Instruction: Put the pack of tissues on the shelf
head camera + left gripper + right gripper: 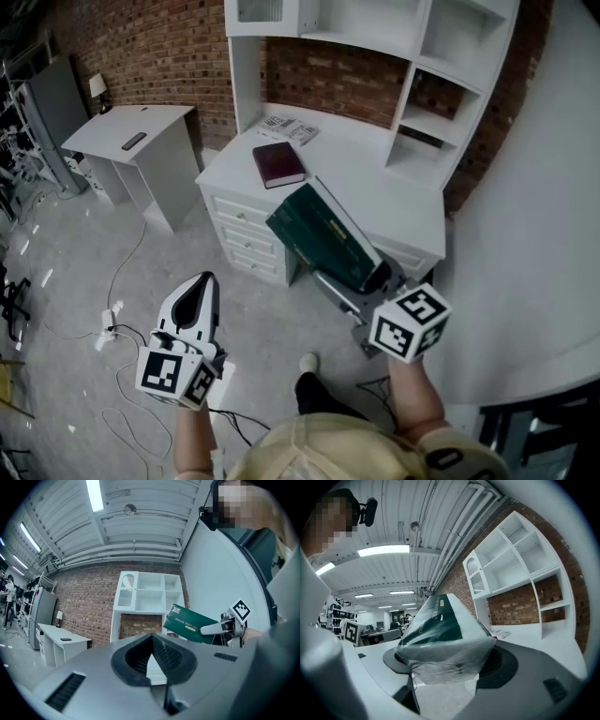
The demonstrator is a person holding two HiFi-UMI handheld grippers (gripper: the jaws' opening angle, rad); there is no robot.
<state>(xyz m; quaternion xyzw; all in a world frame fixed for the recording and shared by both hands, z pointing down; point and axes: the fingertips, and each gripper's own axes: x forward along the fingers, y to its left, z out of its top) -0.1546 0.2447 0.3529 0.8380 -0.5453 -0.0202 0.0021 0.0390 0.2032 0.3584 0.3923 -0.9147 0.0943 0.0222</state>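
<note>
Green tissues sit clamped in the right hand-held gripper, aloft by the desk edge, left hand-held gripper shut and empty: mid-carry, I'd say, next a lift forward onto the shelf.

Pack of tissues: dark green top, white sides, pale lettering, glossy clear wrap. Book: maroon. Desk, shelf unit, side table: white. Brick wall: red-brown, pale mortar lines. Floor: mottled grey. Left gripper, right gripper: pale grey shell, black inner lining. Marker cube: white, black square patterns.
</note>
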